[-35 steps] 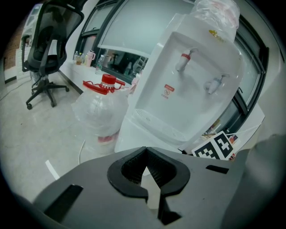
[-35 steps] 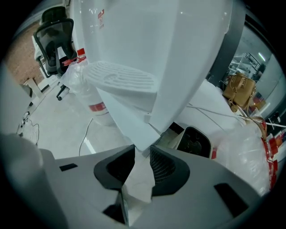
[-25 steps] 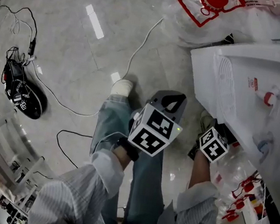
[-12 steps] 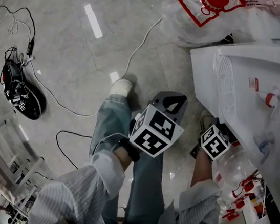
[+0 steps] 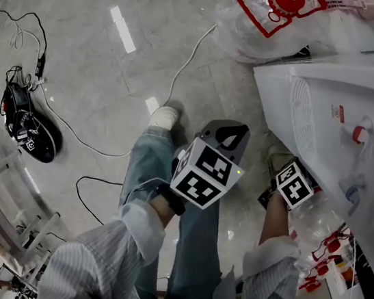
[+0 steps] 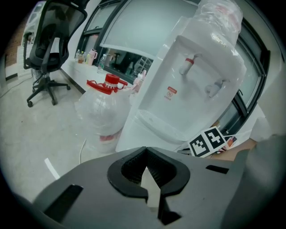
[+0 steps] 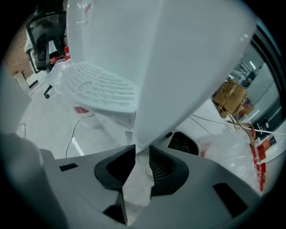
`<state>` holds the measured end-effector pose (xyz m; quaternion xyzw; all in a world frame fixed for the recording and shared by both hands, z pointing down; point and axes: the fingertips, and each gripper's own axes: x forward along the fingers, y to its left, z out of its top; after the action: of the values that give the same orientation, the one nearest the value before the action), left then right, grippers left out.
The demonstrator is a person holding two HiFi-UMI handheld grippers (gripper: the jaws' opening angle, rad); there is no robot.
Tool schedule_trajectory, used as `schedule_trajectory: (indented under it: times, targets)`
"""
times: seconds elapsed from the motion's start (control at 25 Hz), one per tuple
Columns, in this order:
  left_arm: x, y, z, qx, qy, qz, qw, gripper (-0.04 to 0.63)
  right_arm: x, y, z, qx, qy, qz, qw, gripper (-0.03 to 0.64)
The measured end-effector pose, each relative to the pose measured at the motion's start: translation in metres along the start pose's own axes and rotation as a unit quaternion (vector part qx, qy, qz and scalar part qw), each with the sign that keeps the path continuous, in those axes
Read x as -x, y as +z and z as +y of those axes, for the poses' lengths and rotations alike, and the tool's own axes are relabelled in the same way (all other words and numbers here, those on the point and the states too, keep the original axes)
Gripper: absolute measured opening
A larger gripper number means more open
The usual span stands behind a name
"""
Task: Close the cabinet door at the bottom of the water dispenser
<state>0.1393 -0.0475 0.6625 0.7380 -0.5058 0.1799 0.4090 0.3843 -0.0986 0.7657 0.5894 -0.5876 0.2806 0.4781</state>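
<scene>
The white water dispenser (image 5: 337,111) stands at the right of the head view, and it also fills the middle of the left gripper view (image 6: 187,89). Its cabinet door (image 7: 178,67) runs as a broad white panel down the right gripper view. The door's lower edge ends between the jaws of my right gripper (image 7: 142,151), which have just been closing and are shut on it. In the head view only that gripper's marker cube (image 5: 294,185) shows, close under the dispenser. My left gripper (image 5: 234,133) hangs over the person's leg, away from the dispenser. Its tips (image 6: 145,151) meet with nothing between them.
A large water bottle with a red cap (image 5: 282,14) lies on the floor beside the dispenser. Cables (image 5: 185,62) and a black device (image 5: 28,126) lie at the left. Bagged items (image 5: 323,258) sit at the lower right. An office chair (image 6: 51,49) stands further off.
The right gripper's marker cube has shifted slightly right, closer to the dispenser, and turned a little. The left gripper has stayed where it was.
</scene>
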Motion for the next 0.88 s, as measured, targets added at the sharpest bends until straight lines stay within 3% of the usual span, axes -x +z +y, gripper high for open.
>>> schedule_trajectory:
  times: [0.2,0.44,0.64,0.88]
  targets:
    - [0.017,0.015,-0.004,-0.017,-0.013,-0.001,0.9998,0.011,0.029,0.000,0.027,-0.006,0.019,0.000,1.000,0.095]
    - [0.055,0.049,-0.004,-0.047,-0.035,-0.001,0.9983,0.011,0.089,0.030,0.094,-0.015,0.067,-0.022,0.997,0.095]
    - [0.103,0.094,0.000,-0.074,-0.046,-0.013,0.9961,0.011,0.157,0.079,0.144,-0.045,0.108,-0.064,0.991,0.086]
    - [0.163,0.161,0.001,-0.113,-0.064,-0.042,0.9907,0.011,0.254,0.157,0.176,-0.075,0.141,-0.152,0.975,0.057]
